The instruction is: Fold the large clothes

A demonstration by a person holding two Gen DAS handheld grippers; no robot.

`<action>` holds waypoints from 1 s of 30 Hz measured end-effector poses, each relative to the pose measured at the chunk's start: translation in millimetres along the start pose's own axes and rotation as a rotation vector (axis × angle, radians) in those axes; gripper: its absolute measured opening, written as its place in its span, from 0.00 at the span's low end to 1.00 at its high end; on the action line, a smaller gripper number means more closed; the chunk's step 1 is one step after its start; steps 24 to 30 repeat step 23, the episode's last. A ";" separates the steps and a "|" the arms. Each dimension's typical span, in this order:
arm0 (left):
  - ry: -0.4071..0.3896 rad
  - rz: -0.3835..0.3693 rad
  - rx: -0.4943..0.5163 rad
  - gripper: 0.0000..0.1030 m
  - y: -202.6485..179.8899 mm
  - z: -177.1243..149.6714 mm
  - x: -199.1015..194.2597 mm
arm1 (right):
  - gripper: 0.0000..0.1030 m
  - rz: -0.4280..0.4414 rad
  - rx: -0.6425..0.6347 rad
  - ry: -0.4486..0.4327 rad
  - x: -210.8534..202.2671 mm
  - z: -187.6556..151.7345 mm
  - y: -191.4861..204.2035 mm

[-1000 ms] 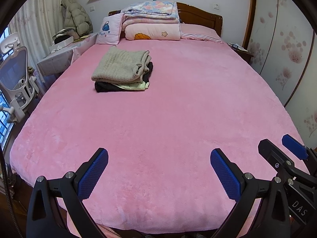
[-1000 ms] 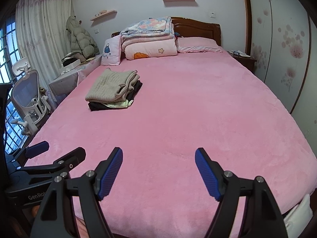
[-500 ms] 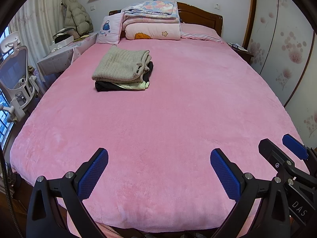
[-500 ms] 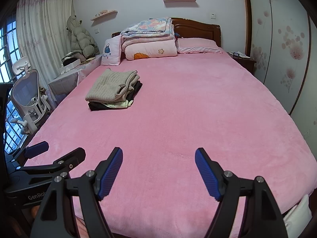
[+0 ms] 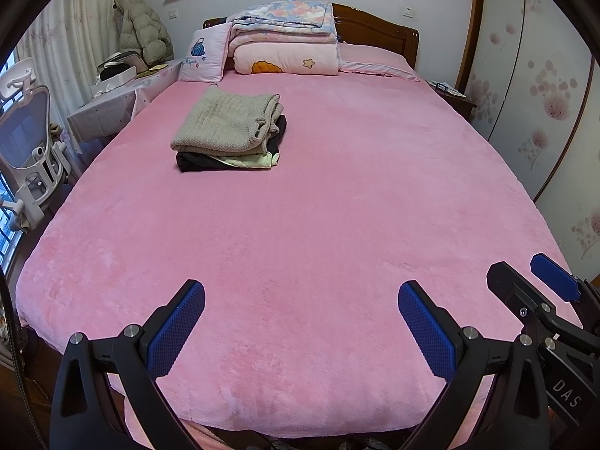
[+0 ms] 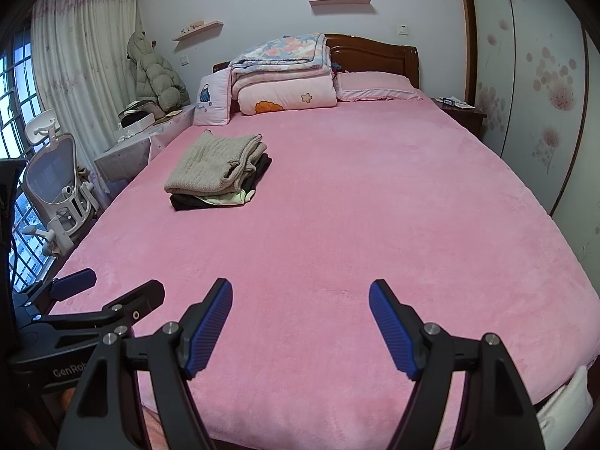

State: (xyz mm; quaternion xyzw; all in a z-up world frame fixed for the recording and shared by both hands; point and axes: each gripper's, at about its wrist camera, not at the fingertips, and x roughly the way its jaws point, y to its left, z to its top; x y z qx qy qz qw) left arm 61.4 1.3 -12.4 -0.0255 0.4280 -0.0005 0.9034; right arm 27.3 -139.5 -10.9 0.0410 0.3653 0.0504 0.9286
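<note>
Far ahead-left of left gripper (image 5: 300,322): folded clothes stack (image 5: 228,131).

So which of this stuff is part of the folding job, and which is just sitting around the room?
Part of the job:
- stack of folded clothes on the pink bed
- left gripper, open
- right gripper, open

Just lying about:
- folded quilts
- small pillow
- puffer jacket
- office chair
</note>
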 end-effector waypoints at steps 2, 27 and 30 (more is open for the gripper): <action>0.003 -0.001 -0.001 0.99 0.1 -0.4 0.4 | 0.74 0.001 0.001 0.002 0.3 -0.3 0.1; 0.020 0.000 0.003 0.99 -1.0 -2.3 1.4 | 0.74 0.003 0.004 0.006 -1.4 0.3 -0.2; 0.020 0.000 0.003 0.99 -1.0 -2.3 1.4 | 0.74 0.003 0.004 0.006 -1.4 0.3 -0.2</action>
